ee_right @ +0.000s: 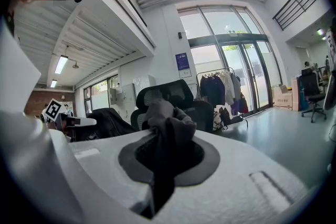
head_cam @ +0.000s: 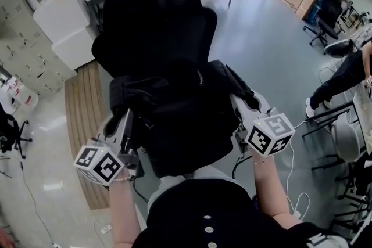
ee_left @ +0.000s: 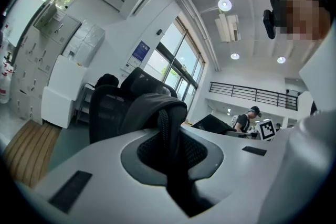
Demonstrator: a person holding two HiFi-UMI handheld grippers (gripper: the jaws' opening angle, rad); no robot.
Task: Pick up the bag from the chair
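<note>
1. In front of the chair (head_cam: 156,14), the bag (head_cam: 174,125) sits between two grippers.
2. The left hand-held gripper (head_cam: 124,125) is clenched on the bag's strap (ee_left: 165,128).
3. The right hand-held gripper (head_cam: 243,106) is clenched on its bunched cloth (ee_right: 169,139).
4. One grip on each side probably keeps the bag level.
5. I cannot tell if the bag touches the seat.

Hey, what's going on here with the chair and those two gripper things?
A person holds a gripper in each hand and has both clamped on a black bag at a black office chair. The left gripper is shut on a strap-like part of the bag, the right gripper on a bunch of its fabric. The bag sits between them in front of the chair's backrest. Whether it rests on the seat or is clear of it cannot be told.
</note>
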